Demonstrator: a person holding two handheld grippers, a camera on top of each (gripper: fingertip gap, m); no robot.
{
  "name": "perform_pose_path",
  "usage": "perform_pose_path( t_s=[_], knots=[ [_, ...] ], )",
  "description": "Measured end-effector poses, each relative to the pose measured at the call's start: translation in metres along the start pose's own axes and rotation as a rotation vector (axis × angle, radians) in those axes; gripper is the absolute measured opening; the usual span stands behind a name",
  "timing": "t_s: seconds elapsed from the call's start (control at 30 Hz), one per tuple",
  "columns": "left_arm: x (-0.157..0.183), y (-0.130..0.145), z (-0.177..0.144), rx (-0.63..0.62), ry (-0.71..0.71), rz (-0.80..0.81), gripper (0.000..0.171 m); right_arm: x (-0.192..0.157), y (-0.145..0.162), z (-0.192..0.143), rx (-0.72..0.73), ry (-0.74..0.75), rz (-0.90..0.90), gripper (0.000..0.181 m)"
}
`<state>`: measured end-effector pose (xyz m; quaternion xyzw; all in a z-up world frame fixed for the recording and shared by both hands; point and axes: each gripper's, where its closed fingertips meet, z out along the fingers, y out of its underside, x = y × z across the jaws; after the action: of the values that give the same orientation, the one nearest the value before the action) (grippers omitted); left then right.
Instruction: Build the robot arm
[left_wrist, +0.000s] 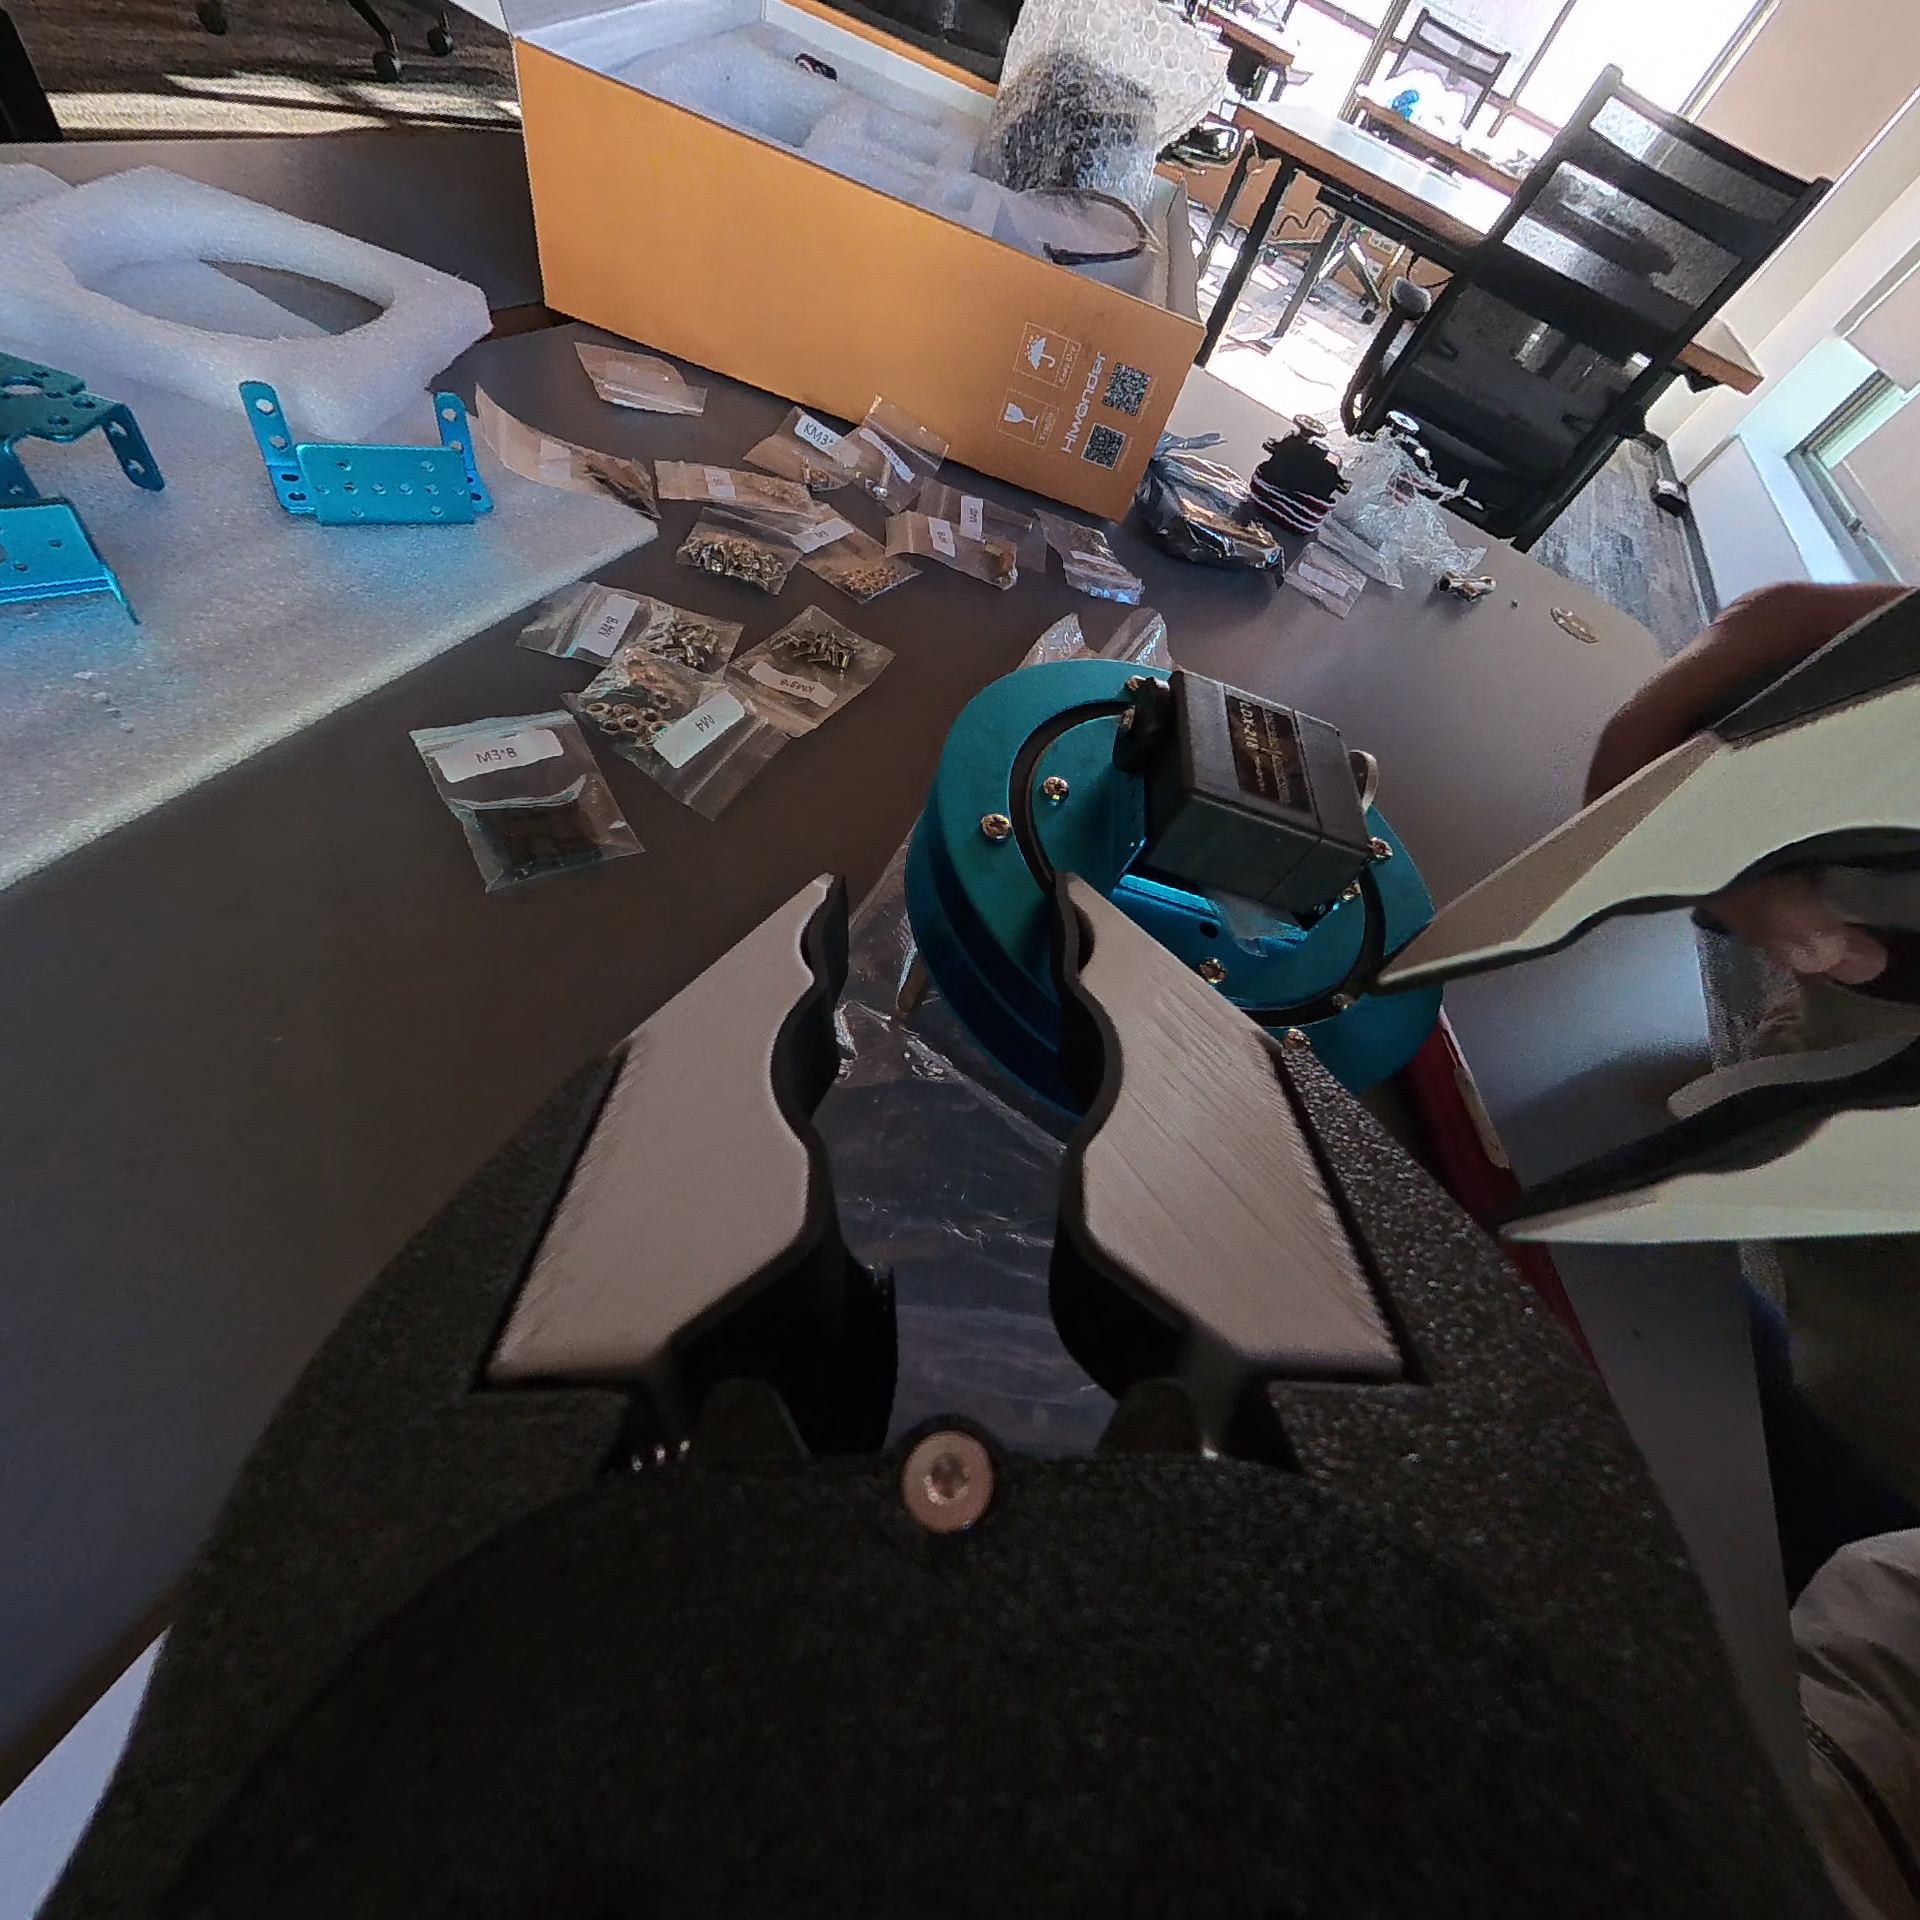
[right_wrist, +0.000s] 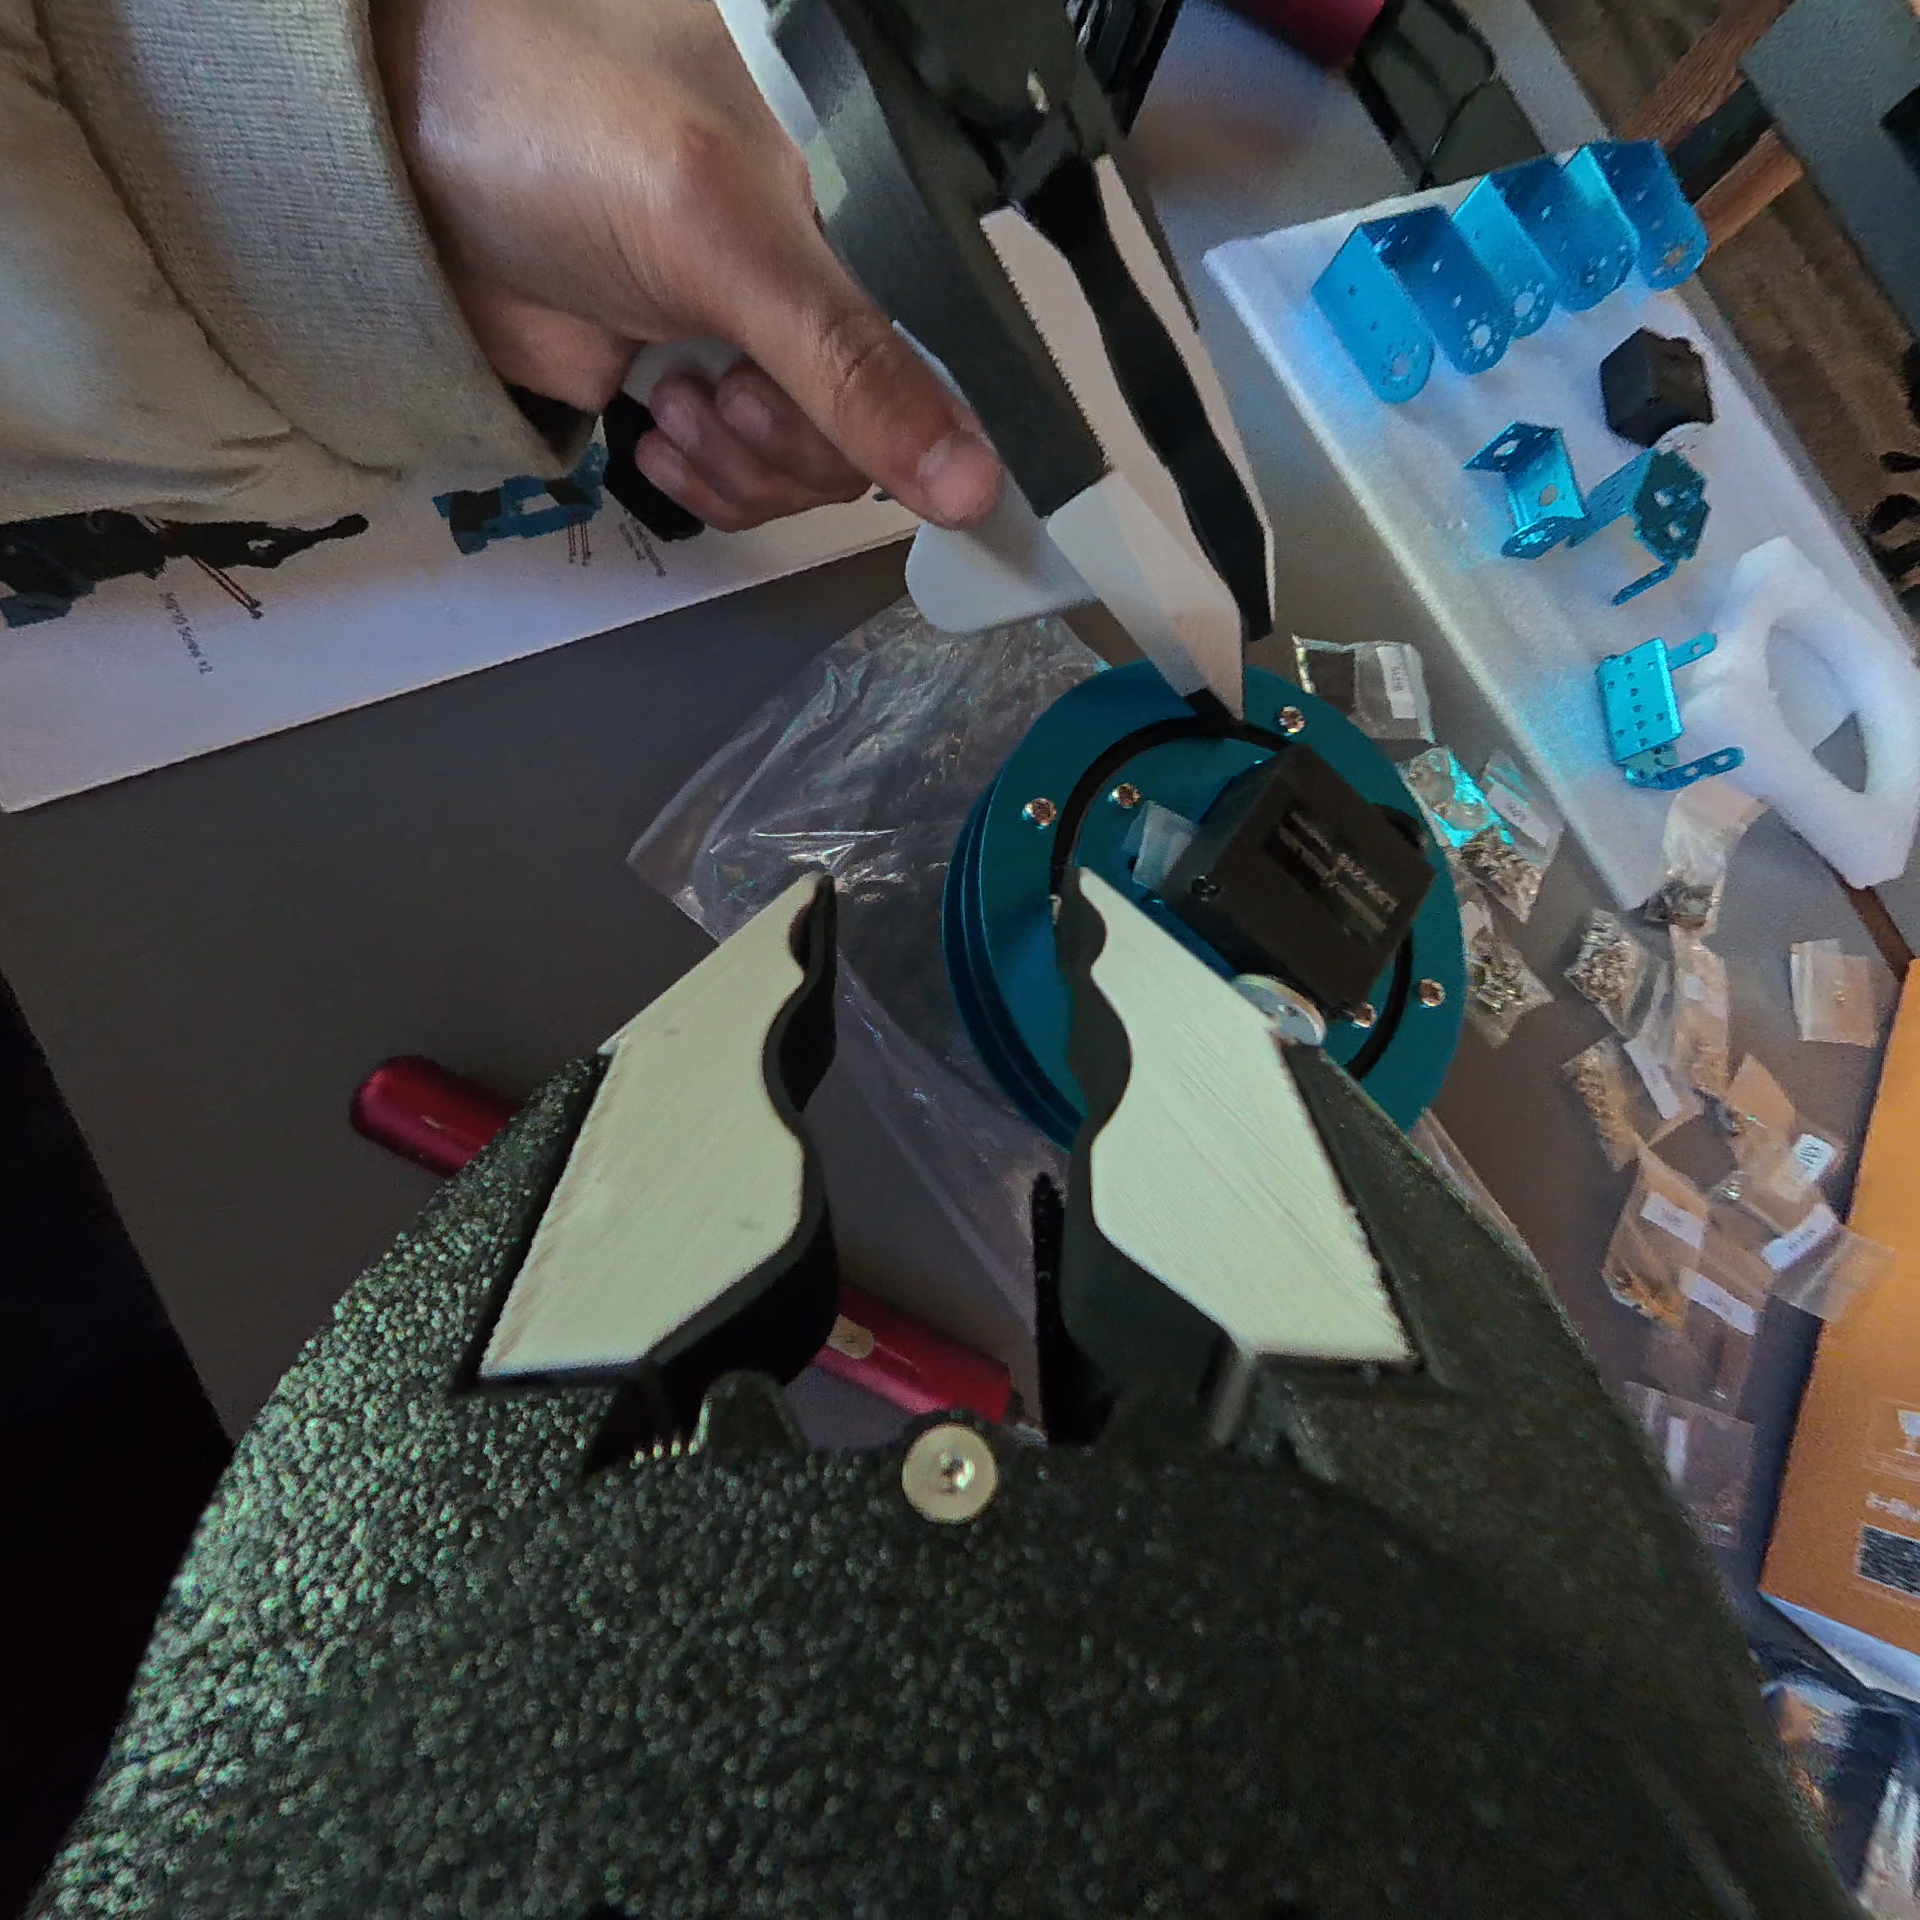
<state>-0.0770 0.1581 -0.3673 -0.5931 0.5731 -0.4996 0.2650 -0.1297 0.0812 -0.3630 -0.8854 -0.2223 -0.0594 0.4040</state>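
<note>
A round blue metal base (left_wrist: 971, 758) lies on a clear plastic bag (left_wrist: 935, 1143) on the grey table (left_wrist: 260, 987). A black servo (left_wrist: 1247, 790) sits tilted in its middle. My left gripper (left_wrist: 951, 904) is open and empty; its right finger lies over the base's near-left rim. My right gripper (right_wrist: 956, 904) is open and empty, its right finger over the base (right_wrist: 992, 977) beside the servo (right_wrist: 1320, 883). In the left wrist view the right gripper's upper fingertip (left_wrist: 1387, 977) touches the base's ring. In the right wrist view the left gripper's fingertip (right_wrist: 1216, 696) touches the far rim.
An open orange box (left_wrist: 831, 270) stands behind. Several small bags of screws (left_wrist: 665, 707) are scattered nearby. Blue brackets (left_wrist: 384, 478) lie on a white foam sheet. A printed sheet (right_wrist: 364, 644) and a red cylinder (right_wrist: 416, 1112) lie near. A hand (right_wrist: 623, 208) holds the left gripper.
</note>
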Motion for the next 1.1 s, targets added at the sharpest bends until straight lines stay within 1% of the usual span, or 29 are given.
perform_pose_path(
  t_s=[0.1, 0.2, 0.23, 0.27, 0.3, 0.37, 0.43, 0.53, 0.6, 0.67, 0.77, 0.8, 0.83, 0.9, 1.0, 1.1],
  knots=[
    [0.000, 0.000, 0.000, 0.000, -0.002, 0.003, 0.038, 0.003, 0.005, 0.002, -0.039, 0.010, -0.025, 0.047],
    [0.000, 0.000, 0.000, 0.001, -0.003, 0.004, 0.038, -0.005, 0.007, 0.010, -0.061, -0.026, -0.080, 0.049],
    [0.000, 0.000, 0.000, 0.002, -0.005, 0.005, 0.038, -0.004, 0.007, 0.009, -0.069, -0.017, -0.093, 0.046],
    [0.000, 0.000, 0.000, 0.002, -0.005, 0.008, 0.038, -0.001, 0.012, 0.005, -0.104, -0.007, -0.100, 0.043],
    [0.000, 0.000, 0.000, 0.002, -0.006, 0.009, 0.038, 0.001, 0.017, -0.001, -0.148, -0.003, -0.099, 0.042],
    [0.000, 0.000, 0.000, 0.002, -0.007, 0.008, 0.038, 0.007, 0.025, -0.015, -0.190, 0.023, -0.084, 0.043],
    [0.000, 0.000, 0.000, 0.002, -0.006, 0.007, 0.038, 0.012, 0.027, -0.025, -0.193, 0.044, -0.074, 0.045],
    [-0.001, 0.000, 0.000, 0.002, -0.006, 0.004, 0.038, 0.014, 0.022, -0.025, -0.131, 0.048, -0.048, 0.043],
    [0.000, 0.000, 0.000, 0.003, -0.005, 0.003, 0.038, 0.017, 0.023, -0.019, -0.102, 0.053, -0.002, 0.039],
    [0.000, 0.000, 0.000, 0.004, -0.005, 0.000, 0.038, 0.021, 0.022, -0.013, -0.059, 0.039, 0.088, 0.023],
    [-0.001, 0.000, 0.000, 0.004, -0.005, 0.000, 0.038, 0.025, 0.020, -0.012, 0.017, -0.008, 0.288, 0.020],
    [-0.001, 0.000, 0.000, 0.004, -0.005, 0.000, 0.038, 0.026, 0.018, -0.011, 0.043, -0.020, 0.356, 0.015],
    [-0.001, 0.000, 0.000, 0.004, -0.004, -0.001, 0.038, 0.024, 0.018, -0.010, 0.054, -0.031, 0.400, 0.016],
    [-0.001, 0.000, 0.000, 0.004, -0.003, -0.002, 0.037, 0.032, 0.020, -0.011, 0.067, 0.048, 0.455, 0.008],
    [0.000, 0.000, 0.000, 0.003, -0.005, 0.000, 0.037, 0.036, 0.022, -0.013, 0.053, 0.115, 0.566, 0.008],
    [0.000, 0.000, 0.000, 0.003, -0.008, 0.004, 0.037, 0.038, 0.028, -0.012, -0.001, 0.207, 0.587, 0.012]
  ],
)
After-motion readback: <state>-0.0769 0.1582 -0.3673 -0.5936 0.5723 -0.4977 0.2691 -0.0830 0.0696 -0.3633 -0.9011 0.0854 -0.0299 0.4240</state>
